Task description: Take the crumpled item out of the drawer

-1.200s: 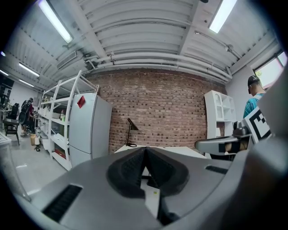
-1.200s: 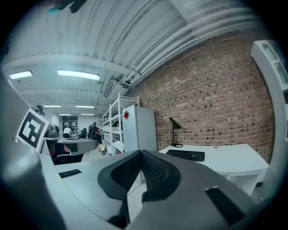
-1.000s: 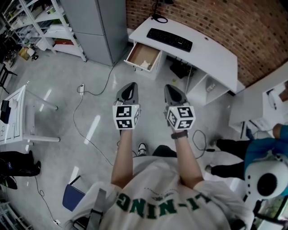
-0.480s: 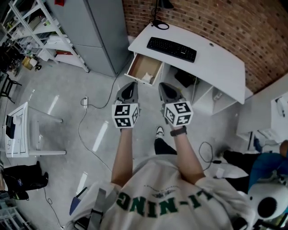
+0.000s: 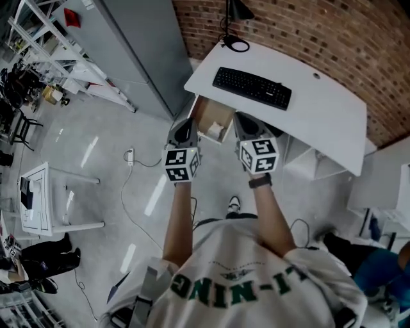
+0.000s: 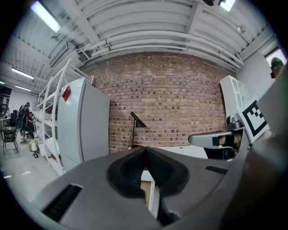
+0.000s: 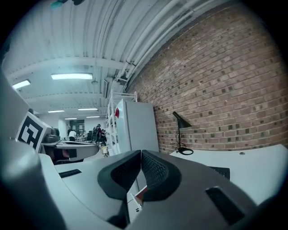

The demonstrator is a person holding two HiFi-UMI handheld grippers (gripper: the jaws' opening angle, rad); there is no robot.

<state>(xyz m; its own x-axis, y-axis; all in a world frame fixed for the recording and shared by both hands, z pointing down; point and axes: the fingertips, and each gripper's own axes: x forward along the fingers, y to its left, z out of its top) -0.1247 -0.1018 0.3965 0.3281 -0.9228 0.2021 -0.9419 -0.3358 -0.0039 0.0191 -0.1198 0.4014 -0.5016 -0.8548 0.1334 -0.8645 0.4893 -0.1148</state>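
An open wooden drawer (image 5: 210, 116) sticks out from under the left end of the white desk (image 5: 320, 109). A crumpled white item (image 5: 215, 132) lies at its near right corner. My left gripper (image 5: 184, 124) hangs in the air just left of the drawer, its jaws shut with nothing in them. My right gripper (image 5: 243, 119) is level with it, just right of the drawer, also shut and empty. In the left gripper view the shut jaws (image 6: 145, 151) point at the brick wall, and a strip of the drawer (image 6: 145, 192) shows below them. The right gripper (image 7: 141, 153) shows its pads pressed together.
A black keyboard (image 5: 252, 87) lies on the desk, with a black lamp (image 5: 237, 11) at its back corner. A grey cabinet (image 5: 134, 45) and white shelving (image 5: 45, 32) stand to the left. Cables (image 5: 138, 186) trail over the floor. A brick wall (image 5: 333, 38) backs the desk.
The person has walked toward the desk, so the drawer now lies between the two gripper tips in the head view. Both grippers have stayed shut.
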